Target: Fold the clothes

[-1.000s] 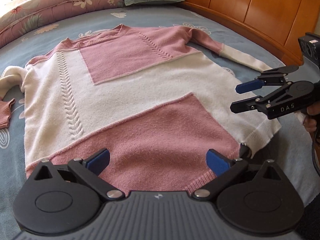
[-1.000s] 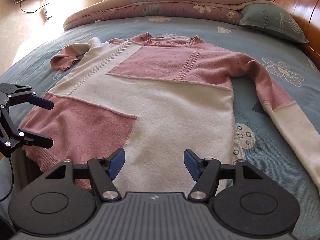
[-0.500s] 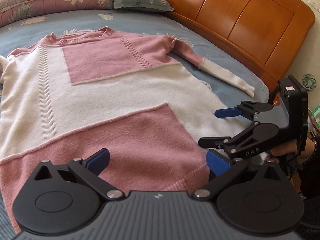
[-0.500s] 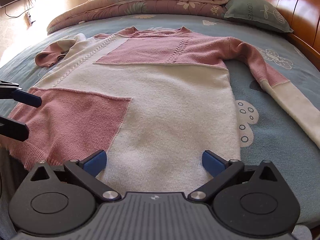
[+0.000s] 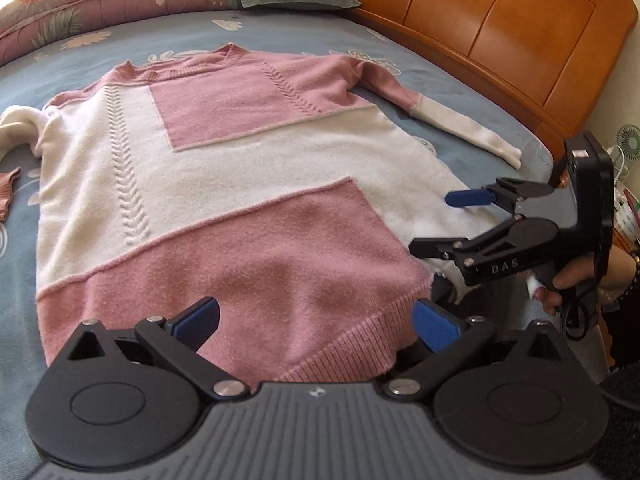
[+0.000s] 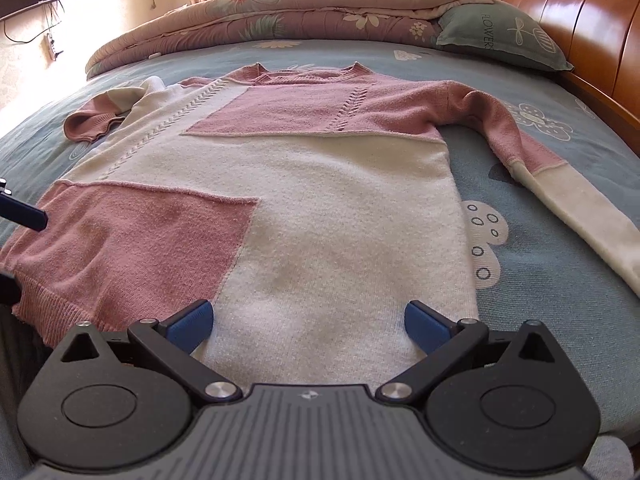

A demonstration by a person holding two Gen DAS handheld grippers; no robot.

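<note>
- Sweater (image 5: 256, 208) is laid flat, front up, on the bed (image 6: 560, 248); collar is at the far end, hem at the near edge of the bed.
- Hem corner on the pink side is seen right at the bed edge, ribbing slightly curled.
- Left tongs (image 5: 316, 326): spread wide, nothing gripped; the pink hem ribbing is seen between the pads.
- Right tongs (image 6: 306, 322): spread wide, nothing gripped; white hem area is seen between the pads. In the left view they (image 5: 440, 224) are seen side-on over the white hem corner, held by a hand (image 5: 576, 280).
- Right sleeve (image 6: 568, 196) is stretched out over the sheet towards the headboard (image 5: 500, 36); bare sheet is seen on both sides of it.
- Left sleeve (image 6: 108, 114) is bunched up beside the shoulder, cuff folded back.
- Open sheet is seen beyond the collar, up to the rolled quilt (image 6: 280, 12) and pillow (image 6: 500, 36).
- Headboard runs close along the right-sleeve side; room there is narrow.
</note>
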